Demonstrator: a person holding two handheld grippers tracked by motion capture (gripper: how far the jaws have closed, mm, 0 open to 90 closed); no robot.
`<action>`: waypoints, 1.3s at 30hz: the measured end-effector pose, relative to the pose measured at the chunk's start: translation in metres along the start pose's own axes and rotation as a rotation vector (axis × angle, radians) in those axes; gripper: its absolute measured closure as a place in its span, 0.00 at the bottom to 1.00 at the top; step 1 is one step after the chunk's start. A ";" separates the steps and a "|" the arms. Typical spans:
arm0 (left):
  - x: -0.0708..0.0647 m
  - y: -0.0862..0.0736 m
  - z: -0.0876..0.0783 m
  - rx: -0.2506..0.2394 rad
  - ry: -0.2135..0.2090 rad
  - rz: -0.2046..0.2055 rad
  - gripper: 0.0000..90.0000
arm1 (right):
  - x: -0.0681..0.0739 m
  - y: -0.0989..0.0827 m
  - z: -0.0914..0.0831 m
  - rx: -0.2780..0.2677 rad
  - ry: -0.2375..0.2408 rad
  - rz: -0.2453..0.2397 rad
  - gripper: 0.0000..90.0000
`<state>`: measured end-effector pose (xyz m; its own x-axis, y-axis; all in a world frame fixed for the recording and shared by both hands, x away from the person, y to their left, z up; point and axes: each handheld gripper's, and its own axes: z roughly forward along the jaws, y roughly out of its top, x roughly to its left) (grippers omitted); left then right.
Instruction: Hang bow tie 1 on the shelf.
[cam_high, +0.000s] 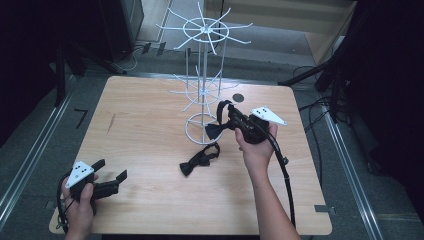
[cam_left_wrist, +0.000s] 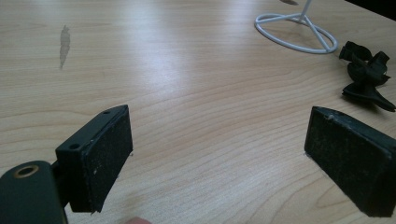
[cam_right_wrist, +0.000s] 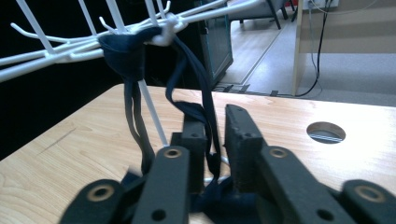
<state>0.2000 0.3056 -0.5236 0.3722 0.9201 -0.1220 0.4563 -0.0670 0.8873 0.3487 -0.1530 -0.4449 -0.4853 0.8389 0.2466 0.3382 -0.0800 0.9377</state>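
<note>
A white wire rack (cam_high: 202, 75) stands at the back middle of the wooden table (cam_high: 145, 125). A black bow tie (cam_high: 216, 131) hangs beside it, its dark strap (cam_right_wrist: 198, 88) looped over one rack arm (cam_right_wrist: 56, 55). My right gripper (cam_high: 231, 117) is at that strap. In the right gripper view the jaws (cam_right_wrist: 215, 119) stand slightly apart with the strap running down through the gap, so it is open. A second black bow tie (cam_high: 199, 160) lies flat on the table in front of the rack's base ring (cam_left_wrist: 296, 35). My left gripper (cam_high: 111, 169) rests open at the front left, nothing between its fingers (cam_left_wrist: 100, 158).
A round hole (cam_high: 238, 97) sits in the tabletop behind the right hand. The right gripper's cable (cam_high: 285, 175) trails toward the front edge. Dark stands and cables surround the table on the floor.
</note>
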 end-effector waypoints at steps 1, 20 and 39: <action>0.000 0.000 0.000 0.000 0.000 0.001 0.09 | 0.000 -0.001 -0.001 -0.002 -0.004 0.006 0.82; 0.000 0.000 0.000 -0.001 0.002 0.000 0.09 | -0.013 -0.037 -0.032 0.006 -0.051 -0.051 0.54; 0.000 0.000 -0.001 -0.005 0.003 -0.004 0.09 | -0.023 -0.082 -0.065 0.050 -0.089 -0.042 0.49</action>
<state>0.1991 0.3057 -0.5237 0.3684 0.9214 -0.1239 0.4535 -0.0618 0.8891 0.2799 -0.2004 -0.5115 -0.4269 0.8858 0.1819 0.3602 -0.0180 0.9327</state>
